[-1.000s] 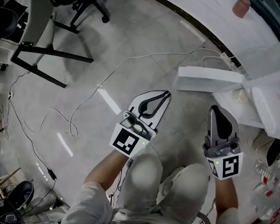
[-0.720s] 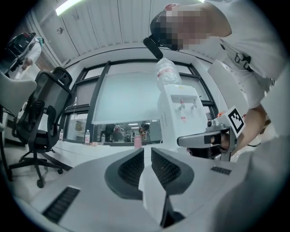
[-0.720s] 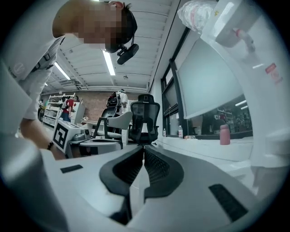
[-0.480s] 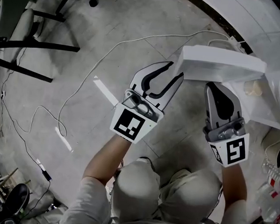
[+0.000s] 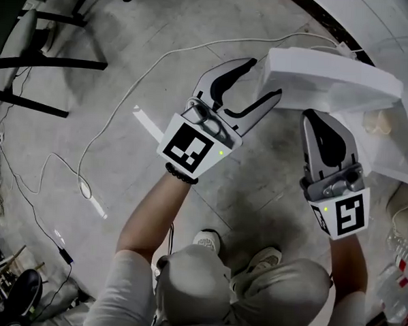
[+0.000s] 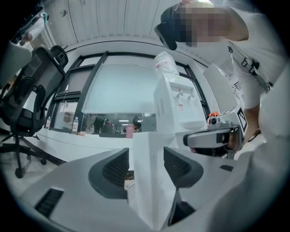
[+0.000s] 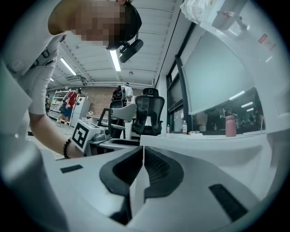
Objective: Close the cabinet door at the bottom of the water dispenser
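The cabinet door (image 5: 331, 80) is standing swung out from the bottom of the water dispenser (image 6: 176, 102), its white panel reaching out over the grey floor (image 5: 126, 87) at the upper right of the head view. An office chair (image 6: 31, 90) is standing well apart from it, off to the left. The person is crouching over the floor and holding both grippers roughly level, side by side.

The left gripper (image 5: 263, 79) is sitting at the door's free edge. Its jaws have just been opening and are now spread wide, with the edge of the panel standing between the two pads (image 6: 111, 170); whether either pad is touching the panel cannot be told. The right gripper (image 5: 313, 117) is hovering just beside the door on the dispenser's side, its jaws pressed together with nothing between them.

A thin white cable (image 5: 170, 53) is trailing across the floor to the left of the door. A dark bead bracelet (image 5: 181, 175) is circling the left wrist.
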